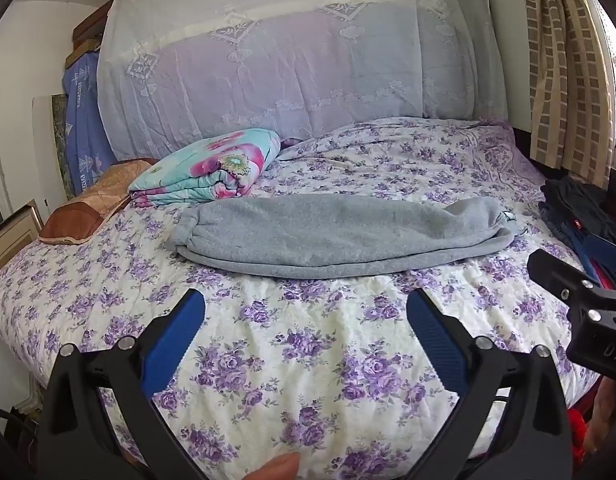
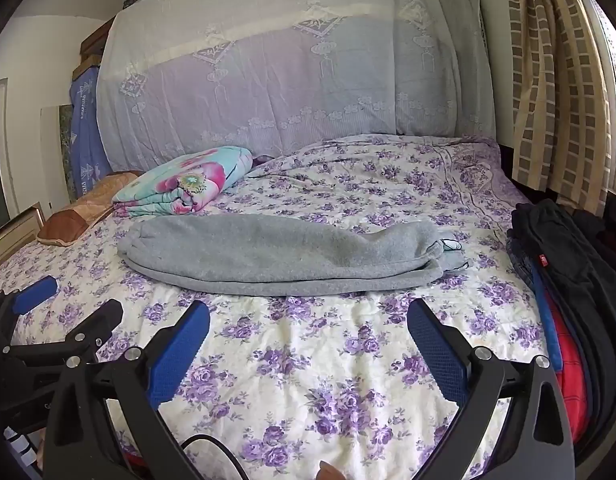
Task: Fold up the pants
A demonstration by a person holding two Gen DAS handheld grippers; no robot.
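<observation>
1. Grey fleece pants (image 1: 327, 236), soft and fuzzy, lie already folded lengthwise into one long band across the middle of the bed with the quilted purple-flowered cover (image 1: 308, 380).
2. Beyond the pants' cuffed end sits a folded turquoise quilt with pink flowers (image 1: 212, 168); at their waistband end, a pile of dark clothes (image 2: 567, 248).
3. Left hand-held gripper (image 1: 306, 344) hovers short of the pants, blue ribbed pads spread wide, gripping nothing.
4. Right hand-held gripper (image 2: 308, 346) likewise: fully spread, empty, tilted down.
</observation>
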